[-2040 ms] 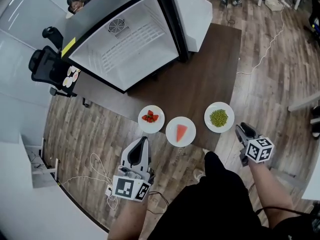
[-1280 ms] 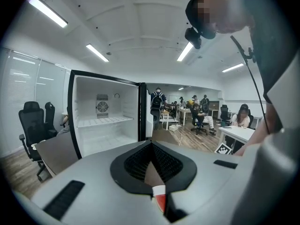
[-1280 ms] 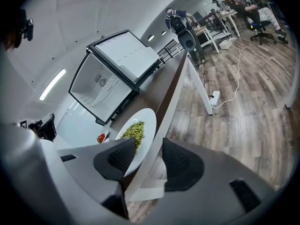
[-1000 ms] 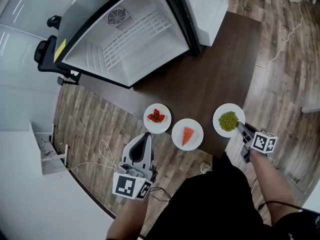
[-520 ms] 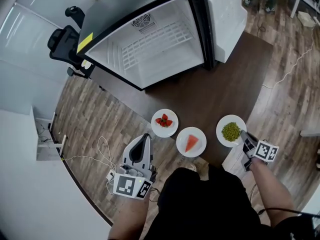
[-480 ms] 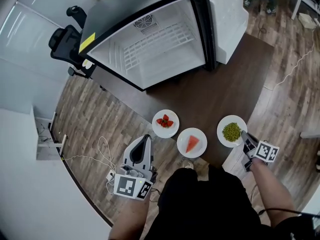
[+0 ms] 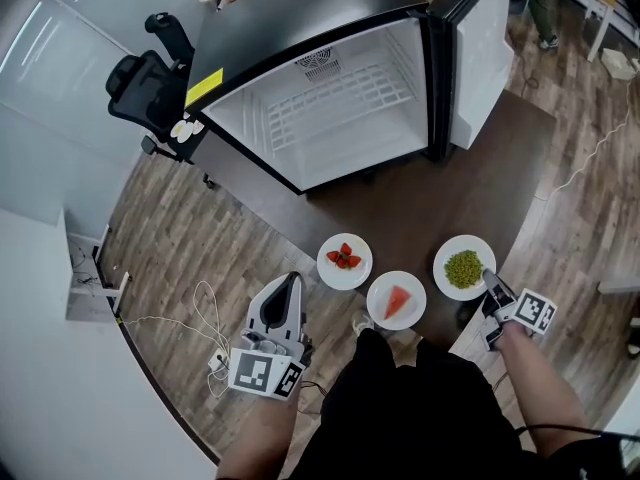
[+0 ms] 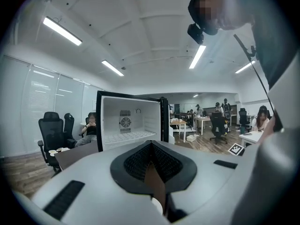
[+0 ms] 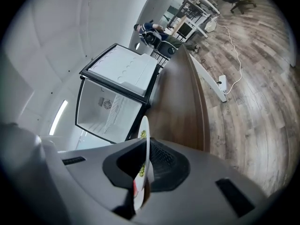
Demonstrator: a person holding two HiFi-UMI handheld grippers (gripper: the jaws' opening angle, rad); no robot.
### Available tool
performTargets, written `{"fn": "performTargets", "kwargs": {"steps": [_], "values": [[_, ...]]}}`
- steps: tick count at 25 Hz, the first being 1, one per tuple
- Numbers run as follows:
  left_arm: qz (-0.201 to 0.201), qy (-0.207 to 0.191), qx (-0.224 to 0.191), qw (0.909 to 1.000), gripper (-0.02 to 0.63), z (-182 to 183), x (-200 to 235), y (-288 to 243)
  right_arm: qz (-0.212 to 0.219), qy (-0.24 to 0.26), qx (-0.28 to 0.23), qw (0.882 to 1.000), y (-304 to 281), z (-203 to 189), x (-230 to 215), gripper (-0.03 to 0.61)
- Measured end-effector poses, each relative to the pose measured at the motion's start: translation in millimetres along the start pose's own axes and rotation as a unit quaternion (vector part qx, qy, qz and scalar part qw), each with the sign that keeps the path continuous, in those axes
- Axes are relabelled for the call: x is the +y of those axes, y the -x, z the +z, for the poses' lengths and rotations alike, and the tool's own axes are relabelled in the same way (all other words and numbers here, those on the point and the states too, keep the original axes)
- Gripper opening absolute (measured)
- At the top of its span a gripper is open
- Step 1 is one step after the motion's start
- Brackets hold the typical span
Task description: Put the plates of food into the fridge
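Observation:
Three white plates stand in a row near the front edge of the dark brown table [image 7: 400, 208]: strawberries [image 7: 344, 260], a watermelon slice [image 7: 396, 300] and green peas [image 7: 464, 267]. My right gripper [image 7: 489, 284] is shut on the near right rim of the plate of peas. In the right gripper view that plate [image 9: 145, 135] shows edge-on, pinched between the jaws of the right gripper [image 9: 143, 172]. My left gripper [image 7: 288, 286] hangs over the floor left of the table, shut and empty. The fridge [image 7: 340, 108] stands open at the table's far end, its wire shelf bare.
The fridge door [image 7: 485, 48] is swung out to the right. A black office chair [image 7: 145, 78] stands left of the fridge. White cables [image 7: 190, 318] lie on the wooden floor near my left gripper. People sit at desks in the background [image 8: 220, 121].
My right gripper has moved up to the plate of peas and shut on its rim. The left gripper has stayed where it was. The head view has shifted, bringing the fridge closer.

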State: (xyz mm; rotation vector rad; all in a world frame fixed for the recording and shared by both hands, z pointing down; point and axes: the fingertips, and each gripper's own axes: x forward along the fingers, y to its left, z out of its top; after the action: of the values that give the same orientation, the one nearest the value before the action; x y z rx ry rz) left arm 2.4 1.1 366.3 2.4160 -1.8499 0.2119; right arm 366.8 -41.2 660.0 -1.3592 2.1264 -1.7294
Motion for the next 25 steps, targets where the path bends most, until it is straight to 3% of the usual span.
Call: {"fn": "performTargets", "kwargs": {"steps": [19,23,25], "values": [[-0.020,0.006,-0.020,0.9996,0.005,17.0,82.3,-13.0,0.043,-0.008,-0.036,0.998,-65.4,17.6,94.6,0.020],[-0.021,0.007,-0.025,0.9994,0.005,22.1,102.2,-14.2,0.112,-0.021,-0.050,0.992,-88.6,28.3,139.4,0.020],[-0.020,0.007,-0.030,0.9993,0.005,26.6,112.8,-15.2,0.117,-0.024,-0.052,0.991,-99.3,32.8,153.4,0.020]]}}
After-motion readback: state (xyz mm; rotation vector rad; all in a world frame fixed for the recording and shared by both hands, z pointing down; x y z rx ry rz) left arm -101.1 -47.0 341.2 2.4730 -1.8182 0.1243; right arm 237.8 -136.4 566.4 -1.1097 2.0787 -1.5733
